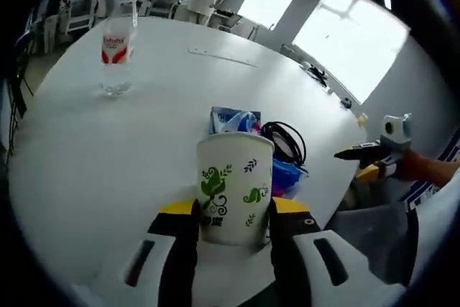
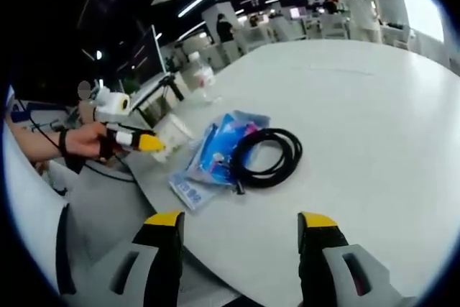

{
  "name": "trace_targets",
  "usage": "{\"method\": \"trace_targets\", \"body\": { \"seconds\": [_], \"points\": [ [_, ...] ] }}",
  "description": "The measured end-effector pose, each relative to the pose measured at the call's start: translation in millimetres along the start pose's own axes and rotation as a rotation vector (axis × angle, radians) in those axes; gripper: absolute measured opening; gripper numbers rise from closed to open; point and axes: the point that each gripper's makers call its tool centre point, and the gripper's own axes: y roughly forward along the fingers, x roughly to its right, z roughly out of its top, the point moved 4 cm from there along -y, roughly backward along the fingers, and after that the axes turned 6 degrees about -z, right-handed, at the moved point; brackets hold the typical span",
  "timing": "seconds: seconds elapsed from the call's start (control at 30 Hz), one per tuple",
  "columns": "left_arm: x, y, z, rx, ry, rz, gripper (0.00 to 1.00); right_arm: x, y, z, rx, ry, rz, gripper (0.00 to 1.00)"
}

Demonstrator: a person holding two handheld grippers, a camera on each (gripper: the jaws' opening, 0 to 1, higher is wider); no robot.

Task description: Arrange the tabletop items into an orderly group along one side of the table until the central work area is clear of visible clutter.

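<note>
Two tongs: my left tongs (image 1: 234,222) grip the paper cup (image 1: 235,186), right tongs (image 2: 241,231) open, so next I set it beside the black cable (image 2: 264,157) at the tabletop (image 2: 374,106) edge.

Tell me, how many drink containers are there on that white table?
2. A white paper cup with green leaf prints sits near the table edge between the left gripper's jaws; a clear plastic water bottle with a red label stands farther off. Others may be hidden.
</note>
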Motion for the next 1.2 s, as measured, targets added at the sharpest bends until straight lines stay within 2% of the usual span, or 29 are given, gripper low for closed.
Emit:
{"method": "trace_targets", "body": {
  "seconds": [0.17,0.57,1.2],
  "points": [
    [8.1,2,1.7,-0.008,0.028,-0.023,0.38,-3,0,2.6,0.001,-0.001,0.009,0.65],
    [30.6,6,4.0,-0.052,0.158,-0.051,0.38,-14,6,10.1,0.013,-0.006,0.044,0.64],
    [69.1,15,-15.3,-0.131,0.291,-0.134,0.38,-49,21,16.7,0.004,-0.034,0.14,0.61]
  ]
}}
